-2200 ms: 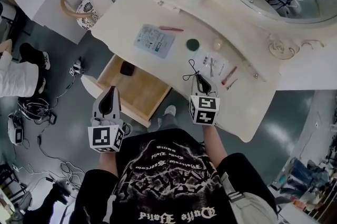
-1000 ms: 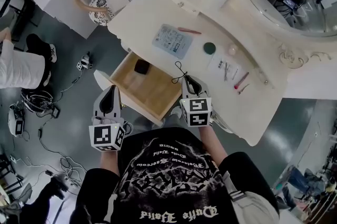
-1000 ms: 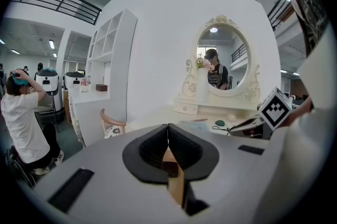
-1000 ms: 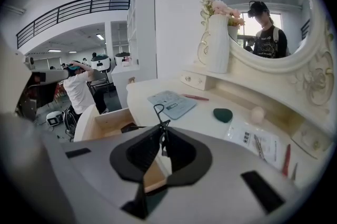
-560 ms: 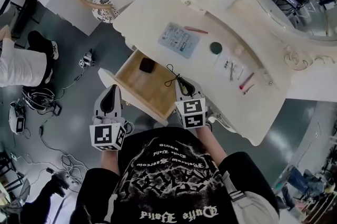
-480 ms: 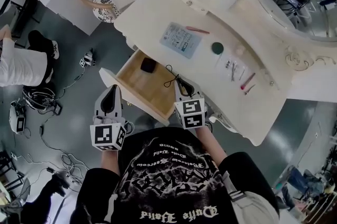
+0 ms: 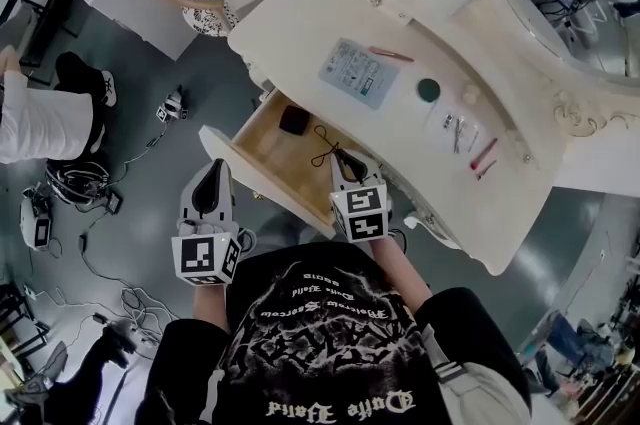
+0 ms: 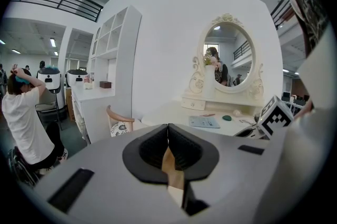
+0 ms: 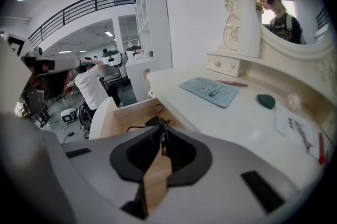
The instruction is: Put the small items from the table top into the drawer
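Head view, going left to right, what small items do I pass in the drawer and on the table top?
In order: black box → blue card → green disc → red sticks. The cord, pen, bead and packet overlap these, so they are left out.

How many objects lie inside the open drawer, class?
1: a small black box near the back of the drawer, by the tabletop edge. The black cord over the drawer is pinched in the right gripper, not lying inside. The tabletop may hide more further back.
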